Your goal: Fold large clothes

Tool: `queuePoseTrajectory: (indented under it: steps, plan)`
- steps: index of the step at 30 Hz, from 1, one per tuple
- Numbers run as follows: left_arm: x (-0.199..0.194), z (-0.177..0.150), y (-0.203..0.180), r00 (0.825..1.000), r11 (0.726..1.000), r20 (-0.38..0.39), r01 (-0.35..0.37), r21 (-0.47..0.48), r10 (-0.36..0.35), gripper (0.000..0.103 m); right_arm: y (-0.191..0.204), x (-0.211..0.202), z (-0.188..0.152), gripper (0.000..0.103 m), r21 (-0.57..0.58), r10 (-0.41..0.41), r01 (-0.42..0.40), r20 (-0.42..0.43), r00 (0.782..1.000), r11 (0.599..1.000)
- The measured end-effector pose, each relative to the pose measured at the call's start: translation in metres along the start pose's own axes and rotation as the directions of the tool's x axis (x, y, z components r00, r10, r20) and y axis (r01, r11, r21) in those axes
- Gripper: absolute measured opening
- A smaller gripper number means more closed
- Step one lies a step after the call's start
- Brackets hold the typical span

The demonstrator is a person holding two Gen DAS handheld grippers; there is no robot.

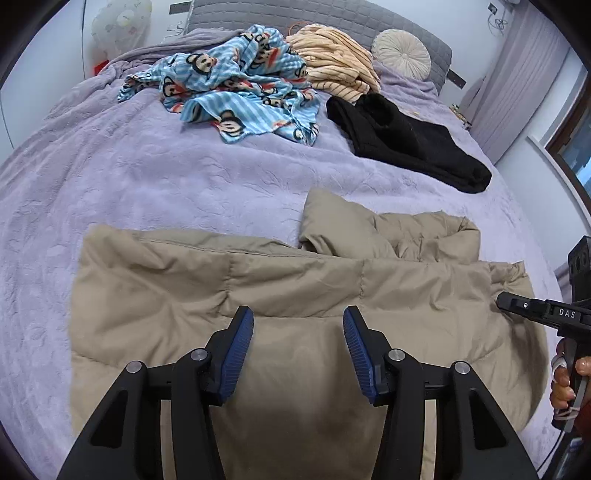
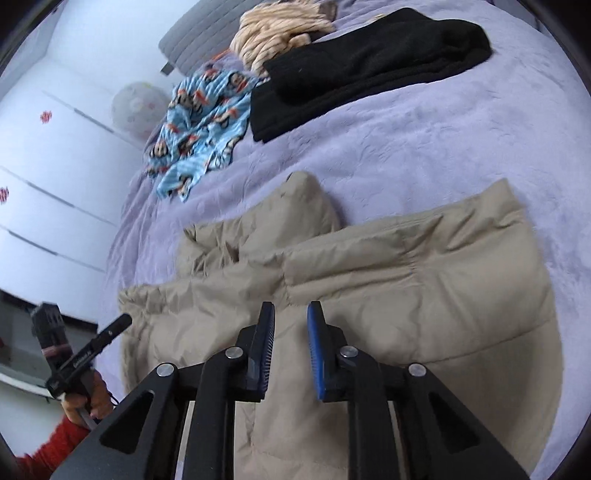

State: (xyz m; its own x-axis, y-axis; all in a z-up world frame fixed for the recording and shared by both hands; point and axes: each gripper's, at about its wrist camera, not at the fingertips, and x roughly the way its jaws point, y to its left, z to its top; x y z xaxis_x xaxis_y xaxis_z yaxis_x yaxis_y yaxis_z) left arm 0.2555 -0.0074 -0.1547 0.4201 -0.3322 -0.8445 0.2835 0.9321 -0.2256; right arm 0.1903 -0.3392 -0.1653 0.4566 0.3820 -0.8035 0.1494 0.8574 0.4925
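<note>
A tan padded jacket lies partly folded on the lavender bed, a sleeve bunched at its far side. My left gripper is open and empty, hovering over the jacket's near middle. My right gripper is open with a narrower gap, also empty, above the jacket. In the left wrist view the right gripper comes in from the right edge, over the jacket's right end. In the right wrist view the left gripper shows at lower left beside the jacket's edge.
A folded black garment, a crumpled blue monkey-print cloth and a striped peach garment lie further up the bed. A round cream cushion rests against the grey headboard. White cupboards stand beside the bed.
</note>
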Motion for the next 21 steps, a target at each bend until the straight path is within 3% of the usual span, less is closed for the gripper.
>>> queuePoseTrajectory:
  steps: [2,6,10,13,16,19,21]
  plan:
    - [0.024,-0.003,-0.002,0.999,0.999,-0.016,-0.031,-0.02,0.031,0.053,-0.001,0.024,-0.001,0.017,-0.016,-0.052,0.051,-0.01,0.999,0.999]
    - [0.053,-0.004,0.003,0.999,0.998,-0.023,-0.043,-0.039,0.042,0.053,-0.02,0.049,0.0,0.003,0.033,-0.049,0.049,-0.01,0.999,0.998]
    - [0.051,0.002,0.002,0.998,0.999,-0.041,-0.053,-0.006,0.053,0.053,-0.026,0.049,0.005,0.0,0.042,-0.042,0.044,-0.029,0.999,0.998]
    - [0.031,0.005,0.022,0.991,0.991,0.013,-0.136,0.007,0.136,0.053,-0.037,0.022,0.014,0.001,0.033,-0.11,0.109,0.015,0.994,0.993]
    - [0.022,0.006,0.061,0.97,0.969,0.032,-0.24,-0.059,0.242,0.053,-0.076,-0.003,0.022,0.001,0.089,-0.221,0.216,0.049,0.974,0.972]
    - [0.035,0.003,0.095,0.974,0.961,-0.015,-0.227,-0.157,0.227,0.053,-0.122,-0.01,0.022,0.001,0.21,-0.261,0.246,0.048,0.964,0.946]
    - [0.048,0.0,0.1,0.973,0.959,-0.028,-0.229,-0.166,0.228,0.054,-0.141,-0.001,0.018,0.0,0.277,-0.234,0.214,0.041,0.971,0.937]
